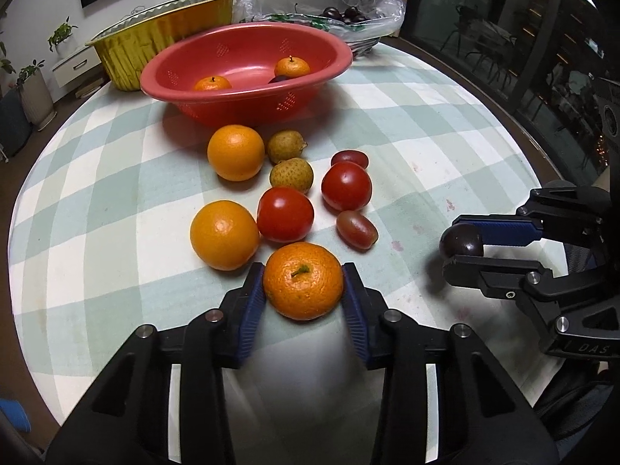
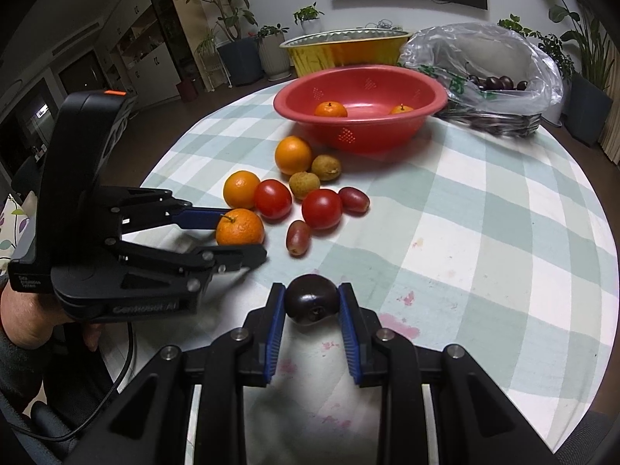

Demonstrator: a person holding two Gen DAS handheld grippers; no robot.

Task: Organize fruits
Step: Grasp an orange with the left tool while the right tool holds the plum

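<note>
My left gripper [image 1: 303, 271] is shut on a tangerine [image 1: 303, 286] that rests on the checked tablecloth, one blue pad pressing each side. Beyond it lie two oranges [image 1: 224, 234], two tomatoes [image 1: 285, 214], two lychees [image 1: 291, 174] and two red grapes [image 1: 356, 229]. Farther back, a red colander bowl [image 1: 248, 50] holds two tangerines [image 1: 212, 83] and a dark fruit. My right gripper [image 2: 312, 290] is shut on a dark plum [image 2: 312, 298] just above the cloth, to the right of the left gripper [image 2: 244, 234].
Behind the bowl stand a gold foil tray [image 1: 162, 35] and a clear plastic bag [image 1: 341, 0] with dark fruit. The round table's edge curves close on both sides. A person's hand [image 2: 23, 310] holds the left gripper. Pink stains mark the cloth near me.
</note>
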